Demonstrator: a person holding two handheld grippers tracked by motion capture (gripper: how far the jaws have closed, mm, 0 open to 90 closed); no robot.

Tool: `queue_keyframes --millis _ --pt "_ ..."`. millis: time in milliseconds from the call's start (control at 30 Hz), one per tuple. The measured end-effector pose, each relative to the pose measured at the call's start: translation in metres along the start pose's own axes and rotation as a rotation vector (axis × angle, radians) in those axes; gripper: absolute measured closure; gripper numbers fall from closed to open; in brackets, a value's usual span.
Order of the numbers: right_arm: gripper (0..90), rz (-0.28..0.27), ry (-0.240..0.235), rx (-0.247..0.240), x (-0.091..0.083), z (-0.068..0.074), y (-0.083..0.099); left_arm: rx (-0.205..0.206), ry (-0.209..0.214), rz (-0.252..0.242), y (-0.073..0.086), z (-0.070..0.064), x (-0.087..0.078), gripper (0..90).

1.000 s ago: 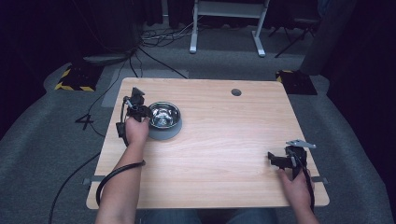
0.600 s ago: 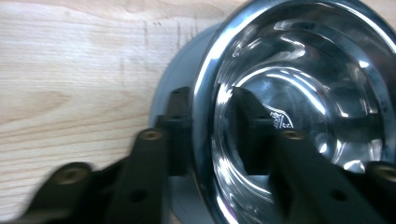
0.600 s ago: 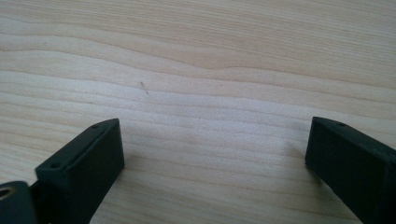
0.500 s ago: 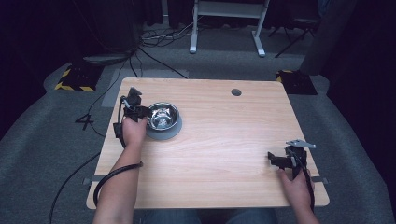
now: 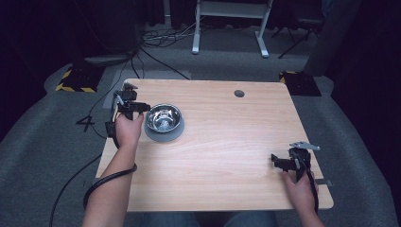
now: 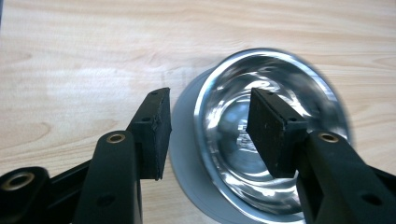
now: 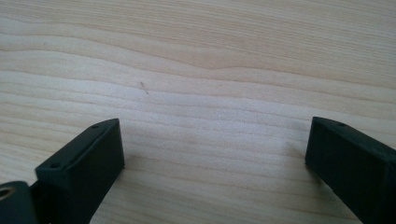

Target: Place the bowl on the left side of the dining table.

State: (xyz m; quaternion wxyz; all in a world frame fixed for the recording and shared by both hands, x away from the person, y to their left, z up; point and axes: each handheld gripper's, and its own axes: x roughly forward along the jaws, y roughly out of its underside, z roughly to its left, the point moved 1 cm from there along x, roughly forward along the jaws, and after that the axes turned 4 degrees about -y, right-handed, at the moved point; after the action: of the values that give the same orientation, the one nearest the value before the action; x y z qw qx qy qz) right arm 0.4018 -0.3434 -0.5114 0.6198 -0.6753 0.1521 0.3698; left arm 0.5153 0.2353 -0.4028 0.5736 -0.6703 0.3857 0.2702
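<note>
Now the left tool point(image 6: 208, 135) gapes astride the steel bowl's point(image 6: 275, 98) near rim, unclamped.

In the left gripper view, the far rim of the shiny round steel bowl point(image 6: 271, 140) was smeared with blur, and its near rim was cut by the bottom edge. One jaw hid part of the bowl's inside. The flat grey round base point(image 6: 184, 154) under the bowl showed only as a crescent. In the right gripper view, the right-hand jaw ran off the frame's edge.
</note>
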Motion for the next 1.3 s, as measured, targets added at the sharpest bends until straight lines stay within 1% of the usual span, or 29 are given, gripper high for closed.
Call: queue_keyframes --millis 33,67,100,133,167,200,233,267,333,367,400,467,500,533,567,600,667,700,733,767,800,900,967,1033,1067,1100,1133,1200,1300 --pt "4.2 0.000 0.000 -0.002 0.000 0.000 0.000 -0.006 0.010 -0.020 0.001 -0.003 -0.004 49.6" --pt "4.2 -0.001 0.000 -0.002 0.000 0.000 0.000 0.018 0.023 -0.014 0.002 -0.003 -0.010 49.5" --pt "4.2 -0.001 0.000 -0.002 0.000 0.000 0.000 0.018 0.023 -0.014 0.002 -0.003 -0.010 49.5" --pt "4.2 0.000 0.000 0.000 0.000 0.000 0.000 0.001 0.034 -0.040 0.003 -0.006 -0.015 49.4" --pt "4.2 -0.001 0.000 -0.002 0.000 0.000 0.000 -0.001 0.059 -0.052 0.006 -0.007 -0.023 49.2" --pt "4.2 0.000 0.000 -0.001 0.000 0.000 0.000 -0.001 0.059 -0.052 0.006 -0.007 -0.023 49.2" --pt "4.2 0.000 0.000 0.000 0.000 0.000 0.000 -0.004 0.084 -0.064 0.009 -0.007 -0.032 49.0" --pt "4.2 0.000 0.000 -0.001 0.000 0.000 0.000 -0.004 0.084 -0.064 0.009 -0.007 -0.032 48.9" --pt "4.2 -0.001 0.000 -0.002 0.000 0.000 0.000 0.015 0.108 -0.068 0.015 -0.006 -0.044 48.6" --pt "4.2 -0.001 0.000 -0.002 0.000 0.000 0.000 0.015 0.108 -0.068 0.015 -0.006 -0.044 48.4" --pt "4.2 0.000 0.000 0.000 0.000 0.000 0.000 0.035 0.103 -0.079 0.019 -0.007 -0.050 48.0" --pt "4.2 0.002 0.000 0.000 0.000 0.000 0.000 0.041 0.102 -0.084 0.022 -0.008 -0.053 47.6" --pt "4.2 0.000 0.001 -0.002 0.000 0.000 0.000 0.052 0.117 -0.083 0.027 -0.010 -0.059 47.4" --pt "4.2 0.000 0.000 -0.002 0.000 0.000 0.000 0.062 0.115 -0.088 0.029 -0.011 -0.061 47.4" --pt "4.2 0.001 0.001 0.000 0.000 0.000 0.000 0.062 0.115 -0.088 0.029 -0.011 -0.061 47.4" --pt "4.2 -0.001 0.000 -0.002 0.000 0.000 0.000 0.073 0.128 -0.089 0.034 -0.014 -0.066 47.2" --pt "4.2 0.000 0.000 -0.002 0.000 0.000 0.000 0.078 0.136 -0.091 0.037 -0.015 -0.069 47.2" --pt "4.2 0.001 0.002 -0.003 0.000 0.000 0.000 0.089 0.138 -0.096 0.039 -0.016 -0.071 47.2" --pt "4.2 -0.001 0.000 -0.002 0.000 0.000 0.000 0.100 0.150 -0.094 0.044 -0.017 -0.074 47.2" --pt "4.2 0.000 0.000 -0.002 0.000 0.000 0.000 0.100 0.150 -0.094 0.044 -0.017 -0.074 47.2" --pt "4.2 0.000 0.001 -0.003 0.000 0.000 0.000 0.100 0.167 -0.092 0.048 -0.019 -0.077 47.1" --pt "4.2 0.000 0.000 -0.002 0.000 0.000 0.000 0.112 0.169 -0.098 0.053 -0.019 -0.080 46.8" --pt "4.2 0.000 0.000 -0.002 0.000 0.000 0.000 0.119 0.181 -0.101 0.059 -0.020 -0.083 46.5" --pt "4.2 0.000 0.000 -0.002 0.000 0.000 0.000 0.135 0.178 -0.104 0.064 -0.020 -0.086 46.4" --pt "4.2 0.000 0.000 -0.002 0.000 0.000 0.000 0.135 0.182 -0.105 0.069 -0.020 -0.088 46.4" --pt "4.2 0.002 -0.001 0.001 0.000 0.000 0.000 0.135 0.182 -0.105 0.069 -0.020 -0.088 46.4" --pt "4.2 0.000 0.000 0.000 0.000 0.000 0.000 0.147 0.186 -0.104 0.074 -0.019 -0.090 46.4" --pt "4.2 0.000 0.000 -0.002 0.000 0.000 0.000 0.161 0.188 -0.106 0.079 -0.019 -0.091 46.4" --pt "4.3 0.000 0.000 0.001 0.000 0.000 0.000 0.176 0.206 -0.103 0.085 -0.020 -0.093 46.3"
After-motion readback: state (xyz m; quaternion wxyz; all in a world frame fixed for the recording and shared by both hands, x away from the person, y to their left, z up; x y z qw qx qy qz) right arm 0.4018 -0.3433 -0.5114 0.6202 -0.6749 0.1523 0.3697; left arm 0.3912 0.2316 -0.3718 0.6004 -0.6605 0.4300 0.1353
